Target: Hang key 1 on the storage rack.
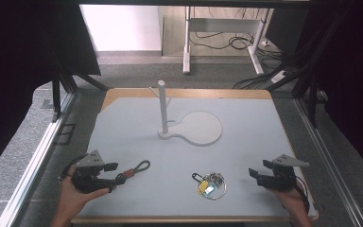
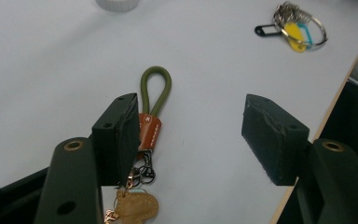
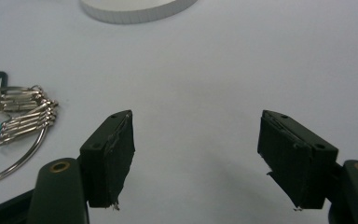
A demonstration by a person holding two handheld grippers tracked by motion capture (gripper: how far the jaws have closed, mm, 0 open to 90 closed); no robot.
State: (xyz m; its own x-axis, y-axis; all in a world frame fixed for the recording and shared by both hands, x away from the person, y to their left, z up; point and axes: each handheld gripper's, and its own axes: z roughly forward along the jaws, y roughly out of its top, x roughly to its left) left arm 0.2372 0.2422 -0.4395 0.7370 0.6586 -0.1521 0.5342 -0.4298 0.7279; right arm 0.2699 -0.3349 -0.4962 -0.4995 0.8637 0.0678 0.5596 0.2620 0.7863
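So we've got a pale grey table (image 1: 123, 127) with a white stand (image 1: 196, 128) sitting around 12 o'clock from the middle, basically a flat round base with an upright post (image 1: 162, 106) at its left end.

Down at about 7 o'clock, our left gripper (image 2: 189, 135) is resting low over the mat, held in the left hand (image 1: 73, 196). Jaws are spread wide apart with nothing between them. In the left gripper view, the olive cord keychain (image 2: 154, 93) lies just inside the left jaw, its loop pointing away toward 12 o'clock. Its tan leather collar (image 2: 149, 133) sits right against that jaw's inner face, though we can't tell if they actually touch. Below the collar there's a dark clasp and a tan leather tag (image 2: 137, 207).

The key bunch (image 1: 210, 184) is at roughly 6 o'clock on the table, between the two grippers: a big metal ring with several silver keys, a yellow tag, a teal one and a black one.

Right gripper (image 3: 196, 156) is at around 4 o'clock in the right hand (image 1: 293, 201), jaws also wide apart and holding nothing. In its own view the key bunch is off at 9 o'clock, clear of the jaws.
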